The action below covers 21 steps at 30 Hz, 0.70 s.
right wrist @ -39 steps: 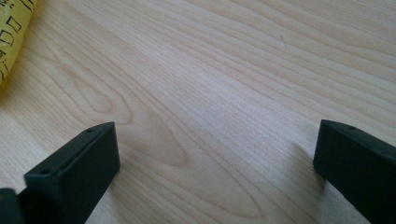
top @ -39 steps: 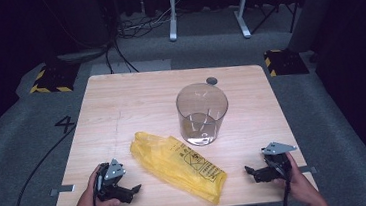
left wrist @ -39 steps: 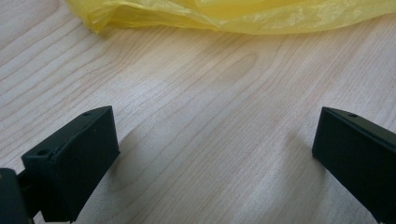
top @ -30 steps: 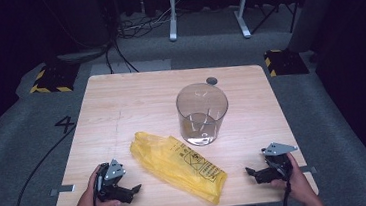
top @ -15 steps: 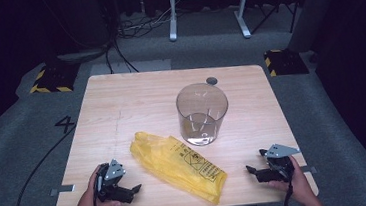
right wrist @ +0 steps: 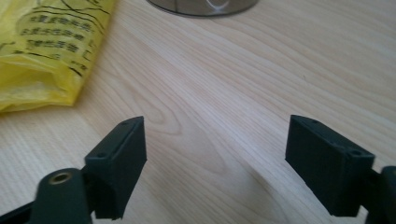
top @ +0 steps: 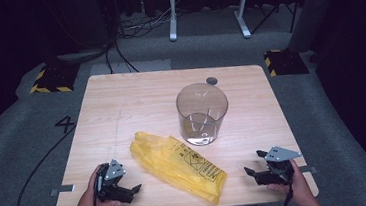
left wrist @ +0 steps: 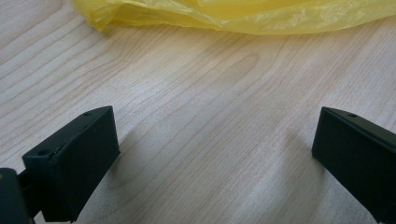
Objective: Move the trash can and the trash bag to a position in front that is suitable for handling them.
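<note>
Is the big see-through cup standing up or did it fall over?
Standing up. The clear cup sits on its base on the table, its round open rim facing upward, beside the yellow bag.

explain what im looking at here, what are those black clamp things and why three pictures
A person sits at a wooden table holding a handheld two-jaw gripper in each hand: the left gripper and the right gripper. One picture looks down from above; the other two come from cameras riding on each gripper, looking along its black jaws. On the table lie a yellow plastic bag and a clear container standing upright. Both grippers are open and hold nothing; the right one's jaws have just been closing slightly, with only bare table between them.
</note>
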Motion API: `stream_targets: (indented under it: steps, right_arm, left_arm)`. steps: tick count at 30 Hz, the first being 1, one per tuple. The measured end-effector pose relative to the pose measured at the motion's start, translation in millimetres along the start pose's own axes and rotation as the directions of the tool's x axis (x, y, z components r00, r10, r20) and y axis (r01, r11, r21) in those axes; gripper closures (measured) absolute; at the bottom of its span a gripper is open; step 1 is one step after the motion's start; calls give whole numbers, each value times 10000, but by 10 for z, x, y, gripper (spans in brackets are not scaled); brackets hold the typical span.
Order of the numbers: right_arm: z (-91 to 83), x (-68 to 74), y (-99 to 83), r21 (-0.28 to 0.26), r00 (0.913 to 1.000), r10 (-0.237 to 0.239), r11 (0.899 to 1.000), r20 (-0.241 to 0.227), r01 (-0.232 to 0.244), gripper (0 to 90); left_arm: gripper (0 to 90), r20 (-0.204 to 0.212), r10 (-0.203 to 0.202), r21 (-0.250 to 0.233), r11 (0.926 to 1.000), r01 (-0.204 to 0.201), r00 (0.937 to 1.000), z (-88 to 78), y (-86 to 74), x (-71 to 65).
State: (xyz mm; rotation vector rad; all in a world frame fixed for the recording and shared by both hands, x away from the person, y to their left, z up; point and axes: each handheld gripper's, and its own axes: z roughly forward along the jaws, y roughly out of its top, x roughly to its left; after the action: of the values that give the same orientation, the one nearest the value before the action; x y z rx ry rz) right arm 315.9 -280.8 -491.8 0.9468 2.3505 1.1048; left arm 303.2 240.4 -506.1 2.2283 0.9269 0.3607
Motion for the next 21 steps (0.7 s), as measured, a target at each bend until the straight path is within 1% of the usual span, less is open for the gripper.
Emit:
stream_targets:
  steps: [1, 2, 3, 4, 5, 6, 9, 10, 11, 13, 16, 18, 19, 20, 21]
  right_arm:
    - [-7, 69, 35, -112, 9997, -193, 9998, -125, 191, 240]
    - [-7, 69, 35, -112, 9997, -193, 9998, -125, 191, 240]
    - [-6, 104, 53, -168, 9994, -299, 9994, -194, 295, 245]
    - [-1, 178, 91, -267, 9981, -515, 9984, -349, 505, 246]
    - [-1, 178, 91, -267, 9981, -515, 9984, -349, 505, 246]
    - [5, 239, 125, -360, 9966, -689, 9971, -443, 673, 245]
    - [12, 281, 152, -451, 9960, -734, 9965, -519, 711, 248]
    - [18, 318, 175, -508, 9952, -697, 9965, -690, 663, 249]
    - [18, 318, 175, -508, 9952, -697, 9965, -690, 663, 249]
    - [30, 363, 195, -565, 9930, -826, 9953, -847, 780, 261]
    - [57, 445, 235, -584, 9897, -1024, 9936, -1003, 969, 313]
    - [81, 498, 262, -604, 9850, -1221, 9915, -1220, 1154, 422]
    - [111, 556, 284, -572, 9791, -1504, 9880, -1368, 1438, 478]
    - [111, 556, 284, -572, 9791, -1504, 9880, -1368, 1438, 478]
    - [127, 581, 293, -574, 9767, -1587, 9867, -1446, 1519, 514]
  left_arm:
    - [5, 0, 2, 2, 10000, -2, 10000, 0, 0, 0]
    - [5, 0, 4, 2, 10000, -4, 10000, 0, 0, 0]
    - [5, 3, 14, 4, 10000, -14, 10000, 0, 0, 1]
    - [5, 4, 12, 2, 10000, -12, 10000, 0, 0, 1]
    - [5, -2, 4, 2, 10000, -4, 10000, 0, 0, 0]
    - [5, 5, 11, 2, 10000, -11, 10000, 0, 0, 1]
    - [5, 4, 14, 3, 10000, -14, 10000, 0, 0, 1]
    - [5, 4, 4, 9, 10000, -4, 10000, -1, 0, 0]
    - [5, 4, 4, 9, 10000, -4, 10000, -1, 0, 0]
    - [5, 4, 15, 3, 10000, -15, 10000, 0, 0, 1]
    - [5, 3, 15, 4, 10000, -15, 10000, 0, 0, 1]
    - [5, -2, 3, -1, 10000, -3, 10000, 0, 0, 0]
    - [5, -2, 2, 0, 10000, -2, 10000, 0, 0, 0]
    - [5, 4, 12, 2, 10000, -12, 10000, 0, 0, 1]
    - [5, -2, 3, -1, 10000, -3, 10000, 0, 0, 0]
